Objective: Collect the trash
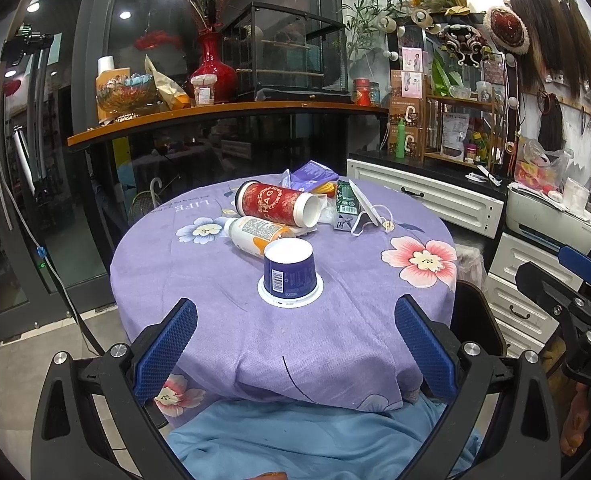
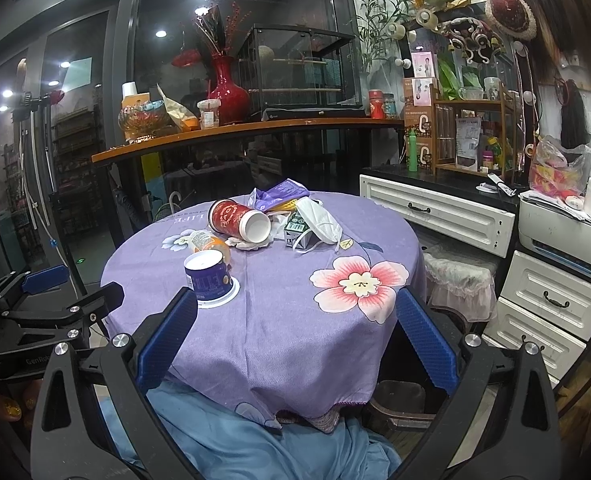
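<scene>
I see a matt woven purple tablecloth (image 1: pixel 335 320), a glossy plastic blue cup (image 1: pixel 289 272), a shiny red canister (image 1: pixel 275 204), a soft cloth-like white mask (image 2: pixel 319 220), and rough, knobbly blue gripper pads (image 1: pixel 167 352).

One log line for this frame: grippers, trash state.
left gripper: open, empty | right gripper: open, empty | blue cup: upside down on table | red can, bottle: lying, untouched

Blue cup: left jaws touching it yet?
Apart. In the left wrist view the left gripper is open and short of the upturned blue cup, with purple tablecloth showing between them.
</scene>
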`<state>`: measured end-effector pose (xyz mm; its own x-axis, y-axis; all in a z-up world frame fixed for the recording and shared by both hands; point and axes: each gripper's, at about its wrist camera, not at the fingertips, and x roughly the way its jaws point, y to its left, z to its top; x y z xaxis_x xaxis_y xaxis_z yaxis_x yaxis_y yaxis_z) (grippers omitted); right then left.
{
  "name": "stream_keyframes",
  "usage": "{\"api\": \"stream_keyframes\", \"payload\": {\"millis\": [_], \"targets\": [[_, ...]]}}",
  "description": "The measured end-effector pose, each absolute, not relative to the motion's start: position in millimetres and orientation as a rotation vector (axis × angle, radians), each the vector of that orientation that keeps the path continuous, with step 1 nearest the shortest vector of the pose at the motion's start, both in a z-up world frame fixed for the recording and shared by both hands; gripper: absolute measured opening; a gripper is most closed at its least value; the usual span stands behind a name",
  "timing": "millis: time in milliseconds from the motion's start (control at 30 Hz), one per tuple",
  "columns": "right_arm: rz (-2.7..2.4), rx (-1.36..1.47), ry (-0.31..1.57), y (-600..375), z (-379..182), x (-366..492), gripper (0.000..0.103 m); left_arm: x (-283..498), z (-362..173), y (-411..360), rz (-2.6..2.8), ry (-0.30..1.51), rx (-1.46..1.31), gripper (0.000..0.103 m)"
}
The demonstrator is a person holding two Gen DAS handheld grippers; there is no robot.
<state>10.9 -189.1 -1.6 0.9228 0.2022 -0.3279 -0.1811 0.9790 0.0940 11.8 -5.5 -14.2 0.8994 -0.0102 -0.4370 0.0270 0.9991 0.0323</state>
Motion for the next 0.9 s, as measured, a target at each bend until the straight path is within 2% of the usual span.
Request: {"api": "stream_keyframes", "payload": {"millis": [367, 900], "targets": [[0.2, 0.065, 0.407, -189, -14, 33, 0.098, 36, -27, 0, -0.04, 0.52, 0.048, 0.098], [0.276, 0.085, 0.633, -180, -61, 146, 0.098, 163, -67, 9, -0.064, 0.715, 0.076, 0.098]]}}
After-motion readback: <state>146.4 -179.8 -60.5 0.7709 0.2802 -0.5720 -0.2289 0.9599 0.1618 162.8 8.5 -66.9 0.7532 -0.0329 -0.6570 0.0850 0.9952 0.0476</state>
